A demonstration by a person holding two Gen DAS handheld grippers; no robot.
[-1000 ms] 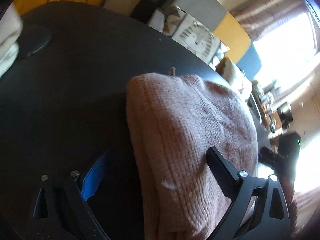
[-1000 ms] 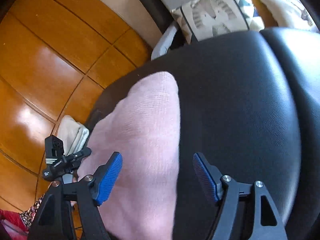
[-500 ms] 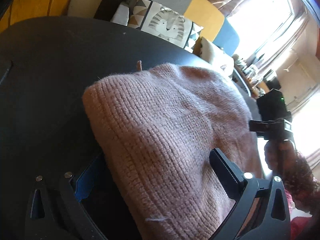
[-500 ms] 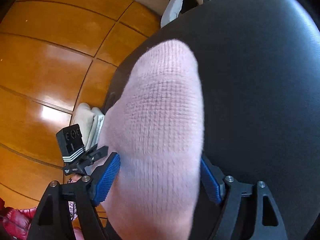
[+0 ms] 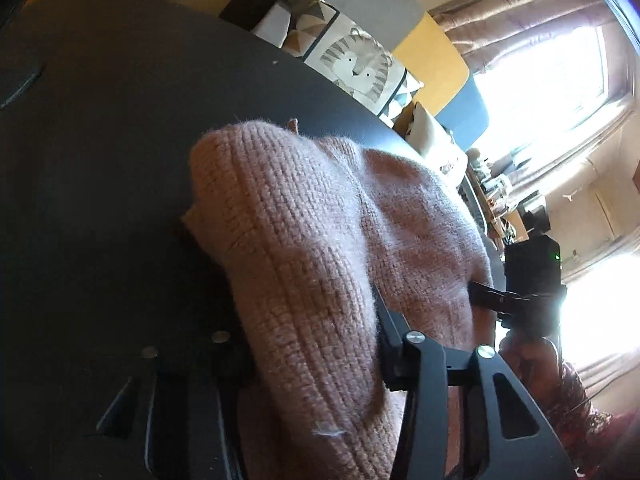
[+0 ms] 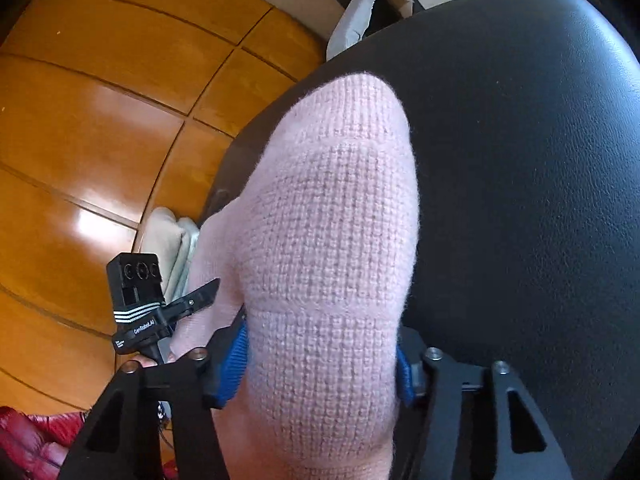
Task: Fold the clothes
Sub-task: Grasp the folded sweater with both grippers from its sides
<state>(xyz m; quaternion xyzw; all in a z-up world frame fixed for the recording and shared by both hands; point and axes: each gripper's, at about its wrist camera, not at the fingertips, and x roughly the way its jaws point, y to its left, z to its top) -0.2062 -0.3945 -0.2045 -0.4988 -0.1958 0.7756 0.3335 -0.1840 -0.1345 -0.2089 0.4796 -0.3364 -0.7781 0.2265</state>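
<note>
While fingers close, sweater (image 5: 304,248) bunches betw. them.

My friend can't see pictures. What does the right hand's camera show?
A fluffy pink knitted sweater bulges between the closing jaws of the right gripper, lying on a black table. To the left, the left gripper reaches the sweater's other side, above a wooden floor.

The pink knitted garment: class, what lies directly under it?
The pink knitted garment rests on a black padded surface, which shows all around it. Whatever sits beneath its folds is covered and cannot be seen.
</note>
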